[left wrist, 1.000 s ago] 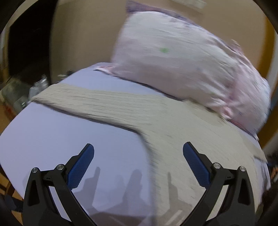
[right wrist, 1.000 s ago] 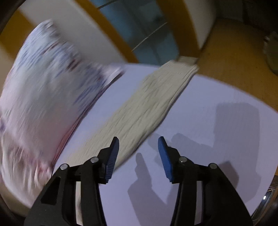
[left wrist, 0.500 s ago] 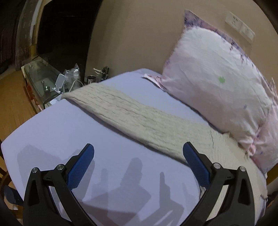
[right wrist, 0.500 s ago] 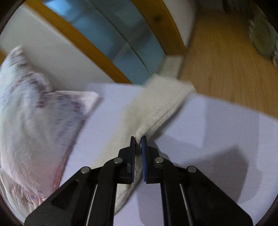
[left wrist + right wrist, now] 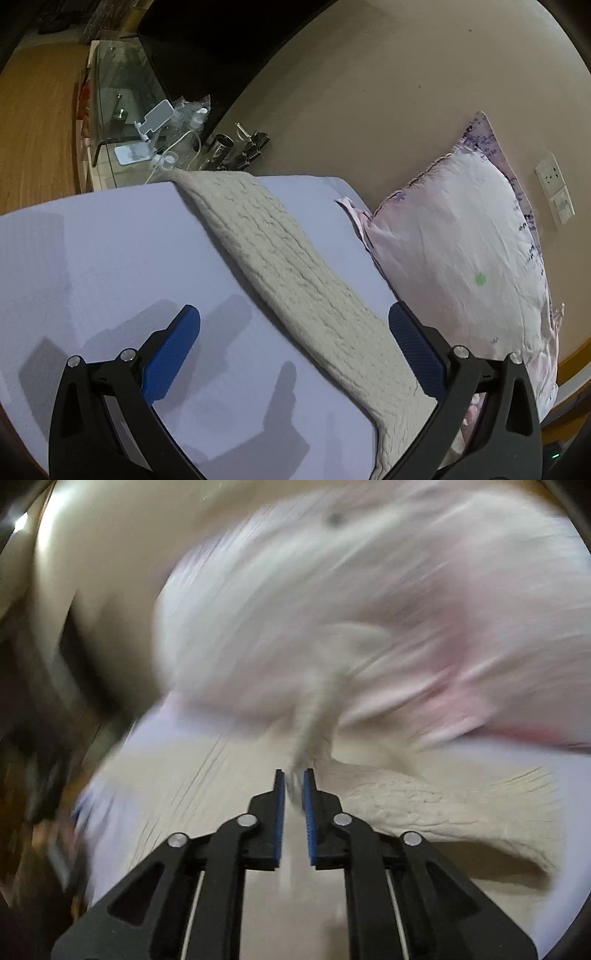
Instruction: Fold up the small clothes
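A cream knitted garment [image 5: 295, 273] lies stretched across the lilac bed sheet [image 5: 96, 251], one sleeve running to the far bed edge. My left gripper [image 5: 293, 325] is open and empty, hovering above the sleeve. In the blurred right wrist view my right gripper [image 5: 294, 779] is shut on a fold of the cream knit [image 5: 314, 720], which rises lifted from the jaws; the rest of the garment [image 5: 424, 805] lies below on the sheet.
A pink floral pillow [image 5: 472, 258] leans against the beige wall on the right and fills the right wrist view [image 5: 369, 609]. A glass side table [image 5: 122, 99] with a phone stand, cables and small items sits beyond the bed's far edge.
My right gripper closed on the sleeve end and has swung it up and over toward the pillow. My left gripper, still open, has turned left along the sleeve.
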Demonstrator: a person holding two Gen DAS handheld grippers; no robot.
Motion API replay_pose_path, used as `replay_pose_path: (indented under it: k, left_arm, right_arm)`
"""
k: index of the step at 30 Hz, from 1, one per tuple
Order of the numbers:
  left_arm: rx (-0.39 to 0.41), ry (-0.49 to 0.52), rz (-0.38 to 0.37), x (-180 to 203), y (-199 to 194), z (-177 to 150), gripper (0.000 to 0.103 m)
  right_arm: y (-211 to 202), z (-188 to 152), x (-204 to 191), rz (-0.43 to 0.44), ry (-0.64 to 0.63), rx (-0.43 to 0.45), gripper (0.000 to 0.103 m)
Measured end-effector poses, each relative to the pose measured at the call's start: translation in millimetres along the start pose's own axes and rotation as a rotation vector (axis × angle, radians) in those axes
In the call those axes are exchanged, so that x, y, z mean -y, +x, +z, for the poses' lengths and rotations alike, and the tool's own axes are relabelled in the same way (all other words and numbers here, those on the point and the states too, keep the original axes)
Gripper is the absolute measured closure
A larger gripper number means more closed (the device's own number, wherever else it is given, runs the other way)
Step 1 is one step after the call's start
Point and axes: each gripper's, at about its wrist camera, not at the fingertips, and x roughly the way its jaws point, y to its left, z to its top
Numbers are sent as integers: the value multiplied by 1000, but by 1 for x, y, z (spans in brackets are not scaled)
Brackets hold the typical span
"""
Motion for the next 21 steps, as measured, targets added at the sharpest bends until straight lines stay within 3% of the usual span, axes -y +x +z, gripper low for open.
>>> replay_pose_path:
  k: [1, 2, 4, 6, 13, 15, 18, 19, 21]
  left_arm:
    - [-5, -10, 2, 0, 4, 4, 1]
    - [-9, -18, 0, -1, 6, 6, 1]
    - [-28, -40, 0, -3, 15, 13, 4]
    - [-46, -60, 1, -4, 25, 18, 9]
    - [-49, -143, 22, -15, 48, 39, 27]
    - [-49, -162, 36, -20, 51, 46, 37]
    - [-64, -166, 98, -25, 57, 55, 72]
    - [-62, -155, 118, -23, 58, 57, 90]
    - [-26, -78, 141, -2, 52, 60, 94]
  right_arm:
    - [19, -7, -15, 41, -21, -75, 85]
    - [24, -13, -23, 60, -27, -97, 80]
    - [13, -17, -23, 44, -12, -58, 44]
    - [-5, -15, -6, 1, 30, 4, 33]
    - [-64, -10, 73, -59, 197, 83, 28]
    - [-80, -8, 88, -58, 242, 111, 28]
    - [-85, -9, 103, -65, 270, 132, 28]
    - [-86, -8, 106, -68, 271, 135, 27]
    - [-93, -9, 114, -77, 275, 146, 26]
